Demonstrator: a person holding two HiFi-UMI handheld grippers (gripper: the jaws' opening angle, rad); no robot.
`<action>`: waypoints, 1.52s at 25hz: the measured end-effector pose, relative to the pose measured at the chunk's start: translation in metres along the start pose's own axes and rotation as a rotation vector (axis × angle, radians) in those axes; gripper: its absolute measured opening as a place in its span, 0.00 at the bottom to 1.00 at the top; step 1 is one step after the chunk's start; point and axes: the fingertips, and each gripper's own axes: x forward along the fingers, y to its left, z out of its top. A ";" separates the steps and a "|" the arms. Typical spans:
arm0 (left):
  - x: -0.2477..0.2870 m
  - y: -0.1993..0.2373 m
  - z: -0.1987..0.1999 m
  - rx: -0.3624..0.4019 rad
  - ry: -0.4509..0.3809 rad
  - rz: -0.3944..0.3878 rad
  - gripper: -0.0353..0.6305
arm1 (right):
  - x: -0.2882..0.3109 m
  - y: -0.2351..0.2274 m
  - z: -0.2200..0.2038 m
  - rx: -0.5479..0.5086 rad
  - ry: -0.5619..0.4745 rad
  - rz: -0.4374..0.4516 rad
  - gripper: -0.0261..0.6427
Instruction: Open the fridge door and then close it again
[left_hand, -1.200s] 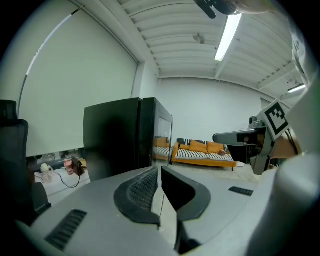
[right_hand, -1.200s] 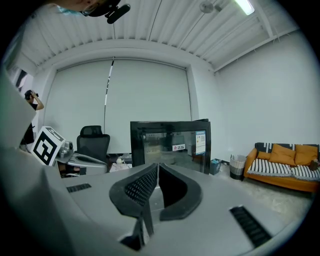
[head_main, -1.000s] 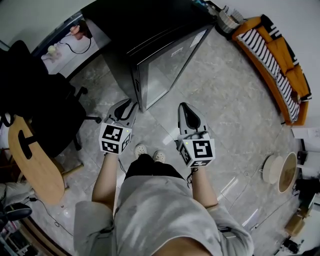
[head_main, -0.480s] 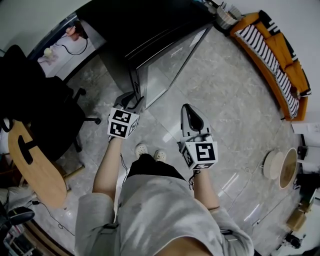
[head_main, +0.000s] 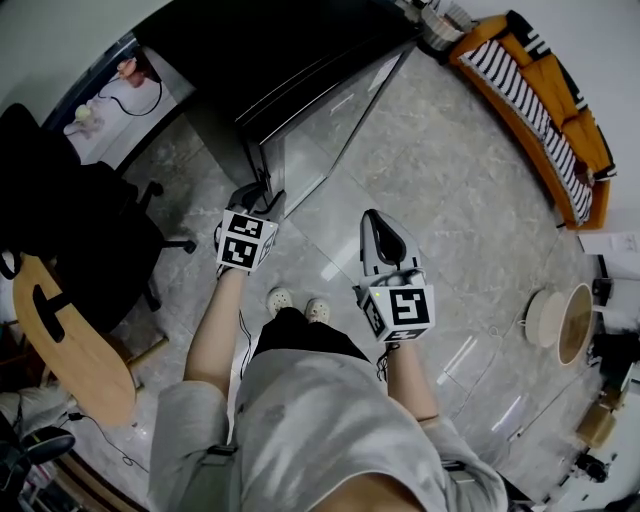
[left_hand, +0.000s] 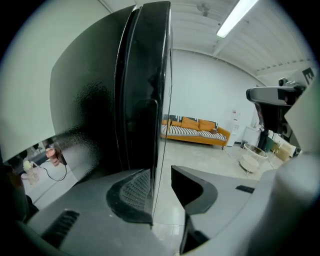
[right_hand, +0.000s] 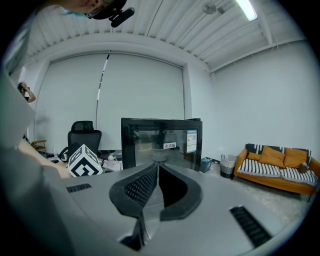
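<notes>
Evidently rigid and hinged, the glass fridge door (head_main: 330, 130) fronts a low black unit on the floor ahead. Its smooth pane looks slippery, so the free vertical edge is judged the best hold. The left gripper (left_hand: 160, 192) straddles that edge, its jaws opening and not pressing, while the right gripper (head_main: 374, 220) hangs apart, jaws together on nothing.

Person wears loose short-sleeve tee (head_main: 330, 430): pale grey w/ darker mottled blotches, wrinkled all over. Black shorts (head_main: 300, 335) below it. Off-white shoes (head_main: 280, 299), rounded toes. Thin dark cords (head_main: 241, 335) along both thighs. Small dark clips (head_main: 216, 454) at tee's sleeve hems, can't tell what exactly. Black cam gear (right_hand: 112, 11) on head, seen in right gripper view.
</notes>
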 end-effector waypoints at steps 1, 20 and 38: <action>0.000 0.001 0.000 0.002 -0.001 0.009 0.26 | -0.001 0.000 0.000 -0.002 0.000 -0.002 0.08; -0.006 0.008 0.000 0.053 0.047 0.135 0.12 | -0.019 -0.008 0.006 0.001 -0.018 -0.019 0.08; 0.010 -0.163 -0.005 0.046 0.043 0.010 0.09 | -0.057 -0.053 0.017 0.022 -0.070 -0.086 0.08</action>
